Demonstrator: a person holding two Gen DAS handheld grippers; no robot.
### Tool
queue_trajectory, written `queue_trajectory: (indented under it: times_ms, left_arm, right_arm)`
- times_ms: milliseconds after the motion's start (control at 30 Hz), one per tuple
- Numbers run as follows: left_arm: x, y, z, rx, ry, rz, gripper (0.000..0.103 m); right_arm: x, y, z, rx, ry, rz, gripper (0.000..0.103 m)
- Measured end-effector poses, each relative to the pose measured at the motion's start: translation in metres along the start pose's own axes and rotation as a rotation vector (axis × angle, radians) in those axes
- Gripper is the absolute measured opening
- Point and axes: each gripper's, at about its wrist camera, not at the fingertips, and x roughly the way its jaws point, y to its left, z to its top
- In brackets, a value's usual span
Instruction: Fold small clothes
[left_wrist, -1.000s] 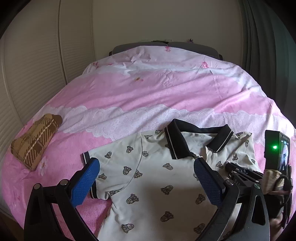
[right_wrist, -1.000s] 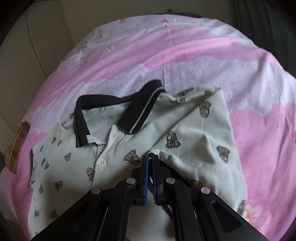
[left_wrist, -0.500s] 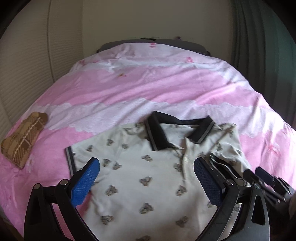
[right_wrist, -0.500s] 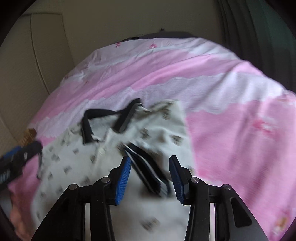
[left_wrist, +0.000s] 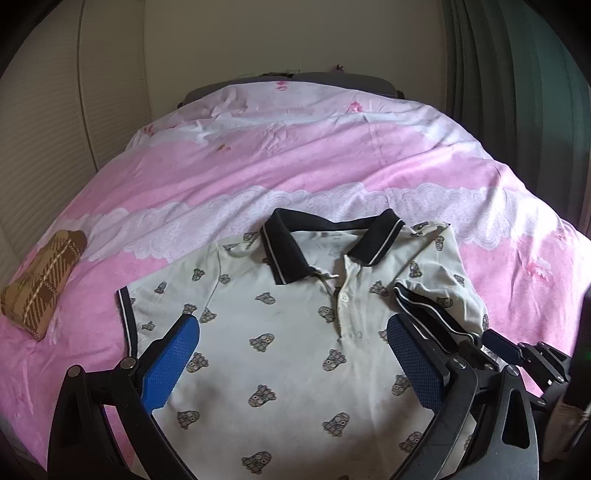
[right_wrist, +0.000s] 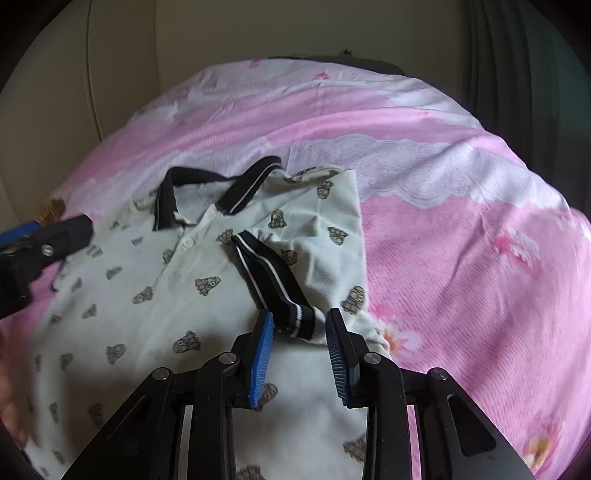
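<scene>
- Both sets of jaws stand apart with nothing pinched. On the left gripper (left_wrist: 291, 362) they are spread wide over the shirt's chest, touching no cloth as far as the left wrist view shows.
- On the right gripper (right_wrist: 300, 354) they are narrower and closing; the dark-banded end of the right sleeve (right_wrist: 273, 280) lies between the blue pads (right_wrist: 260, 356), but the pads do not press on it.
- Task's thing: one polo shirt (left_wrist: 295, 332), pale with small printed figures and a black collar (left_wrist: 284, 247), lies front up on the pink bed cover (left_wrist: 258, 155), collar toward the far end of the bed.
- Done so far, by my reading: the right sleeve is turned inward across the chest, its cuff (left_wrist: 424, 310) pointing down toward the hem beside the button placket. That side edge looks straight.
- Not yet done: the left sleeve (left_wrist: 155, 295) lies spread flat out to the side, its dark edge showing against the pink. The body is at full length, with no fold from hem to collar visible.
- Judgement: the fold is in its early part, roughly one side in, the other side and the lengthwise folds left.
- A brown plaid piece (left_wrist: 40, 284) sits folded near the bed's left edge, well apart from the shirt; it looks finished.
- The hem is cut off below both views, so I cannot tell how it lies.
</scene>
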Motion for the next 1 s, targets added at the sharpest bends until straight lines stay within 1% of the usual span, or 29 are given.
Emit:
queue_trajectory:
  times_ms: [67, 100, 133, 300, 400, 467, 533, 567, 600, 633, 667, 700, 733, 767, 800, 867, 933, 1000]
  left_arm:
    - [0.001, 0.004, -0.001, -0.008, 0.003, 0.004, 0.103]
    - [0.001, 0.005, -0.001, -0.01, 0.005, 0.005, 0.103]
    - [0.002, 0.008, -0.002, -0.013, 0.006, 0.007, 0.103]
    - [0.004, 0.015, -0.003, -0.026, 0.011, 0.015, 0.103]
    - [0.005, 0.014, -0.004, -0.032, 0.019, 0.012, 0.103]
    - [0.005, 0.012, -0.005, -0.025, 0.02, 0.01, 0.103]
    - [0.006, 0.01, -0.005, -0.015, 0.02, 0.013, 0.103]
    - [0.008, 0.008, -0.005, -0.015, 0.022, 0.011, 0.103]
    - [0.011, 0.006, -0.004, -0.017, 0.026, 0.001, 0.103]
    - [0.014, 0.004, -0.003, -0.016, 0.028, -0.012, 0.103]
    - [0.016, 0.001, -0.002, -0.013, 0.028, -0.03, 0.103]
    - [0.023, -0.005, 0.001, -0.004, 0.033, -0.066, 0.103]
    - [0.028, -0.011, 0.003, 0.004, 0.043, -0.099, 0.103]
    - [0.033, -0.015, 0.006, 0.007, 0.048, -0.121, 0.103]
    - [0.041, -0.023, 0.01, 0.016, 0.055, -0.158, 0.1]
    - [0.054, -0.034, 0.014, 0.035, 0.076, -0.207, 0.089]
    - [0.067, -0.045, 0.017, 0.053, 0.101, -0.257, 0.069]
    - [0.079, -0.055, 0.019, 0.062, 0.129, -0.301, 0.063]
  right_arm:
    - [0.011, 0.003, 0.001, -0.016, 0.033, -0.029, 0.018]
    - [0.016, 0.003, 0.0, -0.009, 0.053, -0.014, 0.008]
    - [0.017, 0.003, -0.001, -0.004, 0.06, -0.007, 0.006]
    - [0.01, 0.007, -0.01, -0.003, 0.074, 0.045, 0.004]
    - [0.021, 0.007, -0.017, -0.003, 0.114, 0.063, 0.004]
    - [0.022, 0.006, -0.017, 0.003, 0.119, 0.073, 0.004]
    - [0.018, 0.003, -0.015, 0.027, 0.107, 0.097, 0.006]
    - [0.013, 0.0, -0.014, 0.046, 0.094, 0.123, 0.007]
    - [0.011, -0.002, -0.013, 0.056, 0.086, 0.129, 0.01]
    - [0.005, -0.005, -0.014, 0.075, 0.065, 0.133, 0.016]
    - [0.001, -0.008, -0.014, 0.087, 0.053, 0.137, 0.021]
    - [-0.003, -0.011, -0.015, 0.1, 0.04, 0.14, 0.028]
    - [-0.008, -0.014, -0.016, 0.118, 0.027, 0.142, 0.031]
    - [-0.012, -0.02, -0.018, 0.143, 0.013, 0.137, 0.031]
    - [-0.014, -0.024, -0.018, 0.162, 0.007, 0.131, 0.031]
    - [-0.017, -0.033, -0.02, 0.204, -0.003, 0.128, 0.031]
    - [-0.017, -0.04, -0.02, 0.229, -0.003, 0.124, 0.031]
    - [-0.017, -0.044, -0.02, 0.239, -0.003, 0.121, 0.031]
